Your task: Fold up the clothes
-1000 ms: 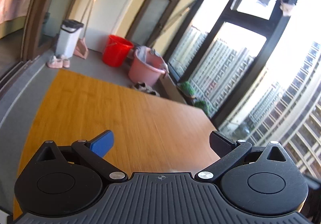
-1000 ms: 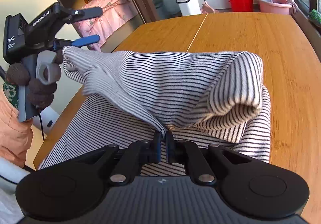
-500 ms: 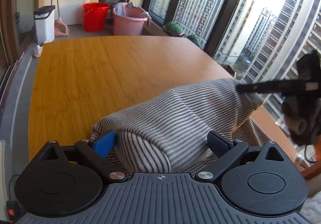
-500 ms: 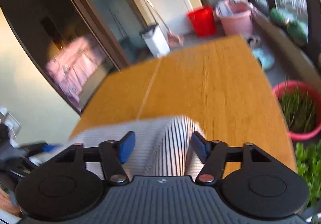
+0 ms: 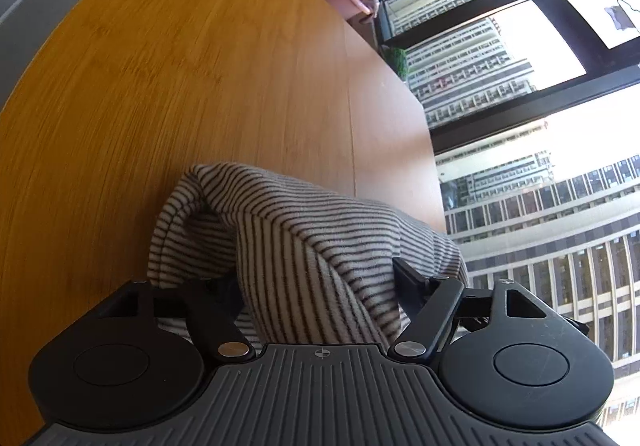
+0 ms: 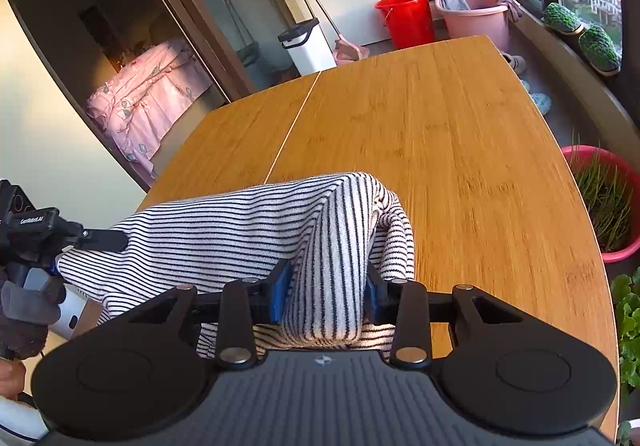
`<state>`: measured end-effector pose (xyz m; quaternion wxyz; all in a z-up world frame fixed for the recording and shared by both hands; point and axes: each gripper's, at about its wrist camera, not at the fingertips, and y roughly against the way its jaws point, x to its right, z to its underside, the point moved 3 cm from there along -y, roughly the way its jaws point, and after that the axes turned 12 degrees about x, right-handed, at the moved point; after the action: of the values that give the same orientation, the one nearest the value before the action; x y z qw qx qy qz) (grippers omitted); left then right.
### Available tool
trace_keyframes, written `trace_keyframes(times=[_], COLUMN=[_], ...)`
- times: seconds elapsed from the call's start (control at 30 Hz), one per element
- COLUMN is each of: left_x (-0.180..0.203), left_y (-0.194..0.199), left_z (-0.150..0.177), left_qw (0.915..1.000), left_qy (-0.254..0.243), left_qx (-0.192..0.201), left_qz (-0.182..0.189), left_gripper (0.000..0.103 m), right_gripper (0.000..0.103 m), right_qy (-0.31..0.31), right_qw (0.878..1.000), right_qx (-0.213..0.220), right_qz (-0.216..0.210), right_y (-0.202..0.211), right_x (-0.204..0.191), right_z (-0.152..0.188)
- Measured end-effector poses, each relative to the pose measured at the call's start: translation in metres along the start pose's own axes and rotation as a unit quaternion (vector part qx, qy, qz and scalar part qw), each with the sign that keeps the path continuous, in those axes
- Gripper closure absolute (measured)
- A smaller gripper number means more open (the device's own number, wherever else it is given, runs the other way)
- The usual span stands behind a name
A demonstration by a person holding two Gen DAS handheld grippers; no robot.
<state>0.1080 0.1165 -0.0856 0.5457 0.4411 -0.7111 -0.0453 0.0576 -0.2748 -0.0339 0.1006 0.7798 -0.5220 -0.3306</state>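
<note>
Nearest in the right wrist view, the right gripper (image 6: 326, 296) is seen astride a thick bunch of the striped garment (image 6: 248, 226). Its jaws are closing, and the blue pads (image 6: 280, 292) already lie against the cloth on both sides, so a grip is judged to be forming. A second ago this gripper was pinched tight on a thin edge while the cloth was held up in the air; that edge has since been let go and a fatter fold taken instead.

In the left wrist view, the left gripper (image 5: 316, 290) is likewise set over a bundle of the same garment (image 5: 304, 230), with its jaws closing. The right-hand finger (image 5: 408, 280) appears to touch the cloth, but the other finger is in shadow, so a firm clamp cannot be confirmed. A second ago only bare table was seen between these jaws, which stood wide apart.

Farther out, the garment is found lying doubled over on the near part of the wooden table (image 6: 440, 134), no longer lifted, with most of the tabletop beyond it bare. One fold is therefore judged to be down, and both ends are being taken up for the next. Beyond the table stand a red bucket (image 6: 406, 18) and a pink basin (image 6: 476, 16).
</note>
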Motion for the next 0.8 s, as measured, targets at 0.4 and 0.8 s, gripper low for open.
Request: trace_keyframes(times=[0.4, 0.8], left_x=[0.065, 0.0], left_y=[-0.014, -0.003], left_z=[-0.091, -0.052], left_qw=[0.9743, 0.9842], left_qy=[-0.178, -0.136], left_qx=[0.138, 0.092], left_qz=[-0.006, -0.065], left_gripper=[0.052, 0.054], right_gripper=[0.084, 0.084], right_qy=[0.063, 0.035], right_qw=[0.992, 0.999], right_qx=[0.111, 0.031], right_qz=[0.003, 0.014], right_y=[-0.056, -0.054], right_x=[-0.019, -0.005], right_z=[-0.105, -0.033])
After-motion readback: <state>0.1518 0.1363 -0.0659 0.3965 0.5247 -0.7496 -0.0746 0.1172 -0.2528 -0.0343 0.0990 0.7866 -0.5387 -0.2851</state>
